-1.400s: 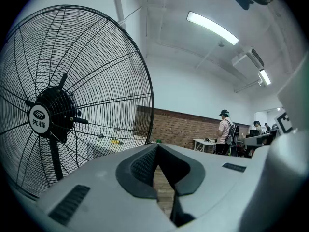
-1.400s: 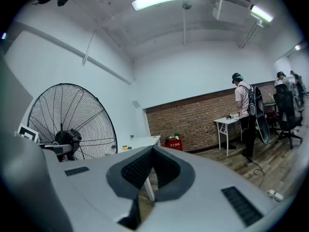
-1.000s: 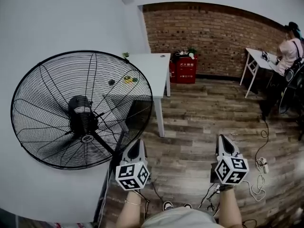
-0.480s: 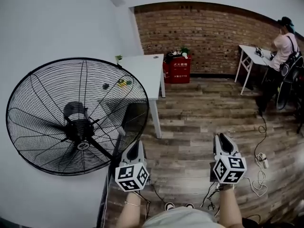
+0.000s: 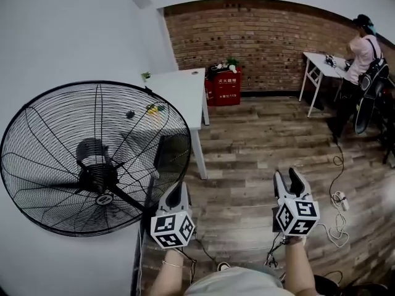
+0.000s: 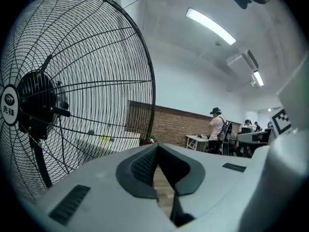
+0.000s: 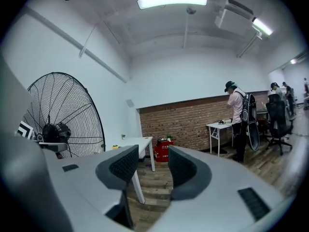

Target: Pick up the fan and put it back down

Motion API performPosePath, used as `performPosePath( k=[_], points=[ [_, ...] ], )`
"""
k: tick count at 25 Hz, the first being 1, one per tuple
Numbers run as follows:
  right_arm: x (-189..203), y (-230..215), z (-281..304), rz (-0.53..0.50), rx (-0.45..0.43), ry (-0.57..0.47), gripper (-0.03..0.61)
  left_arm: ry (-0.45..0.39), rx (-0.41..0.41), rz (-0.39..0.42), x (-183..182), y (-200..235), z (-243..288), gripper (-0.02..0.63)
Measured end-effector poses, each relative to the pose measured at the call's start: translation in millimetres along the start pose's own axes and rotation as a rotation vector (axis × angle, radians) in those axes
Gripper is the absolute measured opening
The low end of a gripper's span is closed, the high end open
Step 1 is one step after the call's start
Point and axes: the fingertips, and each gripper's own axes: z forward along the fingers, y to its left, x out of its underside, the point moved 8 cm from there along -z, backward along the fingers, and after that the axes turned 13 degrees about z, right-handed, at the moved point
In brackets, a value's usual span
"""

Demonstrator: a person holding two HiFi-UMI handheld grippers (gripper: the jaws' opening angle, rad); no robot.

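Fan (image 5: 97,177): big black wire cage, head upright against the white wall (image 5: 68,36). It sits ahead and to the left of your left gripper (image 5: 176,195), near it but not touched.

Your left gripper's jaws are closed tip to tip with nothing between them. Your right gripper (image 5: 290,180) has its jaws apart and empty, held over the wooden floor (image 5: 247,159), well to the right of the fan.

Beyond the fan, ahead of your left gripper, is a white worktop (image 5: 179,88) carrying small yellow and green bits. Past it, a red box (image 5: 225,85) stands at the foot of the brick wall (image 5: 265,42). Far ahead-right of your right gripper, a person (image 5: 361,48) stands at another table. Cable (image 5: 336,202) loops on the floor right of that gripper.
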Motion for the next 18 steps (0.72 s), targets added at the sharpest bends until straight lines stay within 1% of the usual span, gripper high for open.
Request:
performPosePath(
  k=[5,9,13,16,18],
  points=[
    [3.3,-5.8,2.9,-0.004,0.030,0.005,0.195,0.005,0.035,0.000,3.9,-3.7,14.9,0.011],
    [3.1,-20.1,17.0,0.005,0.053,0.018,0.193,0.008,0.060,0.004,4.8,-12.1,35.2,0.011],
    [-4.6,-39.0,47.4,0.020,0.055,0.026,0.192,0.038,0.081,-0.003,9.6,-25.5,66.1,0.011],
    [-12.9,-52.3,78.5,0.017,0.039,0.035,0.192,0.065,0.081,-0.004,15.0,-37.5,92.9,0.011],
    [-20.9,-62.6,100.8,0.010,0.023,0.042,0.192,0.067,0.073,-0.005,13.3,-45.1,113.6,0.011]
  ],
)
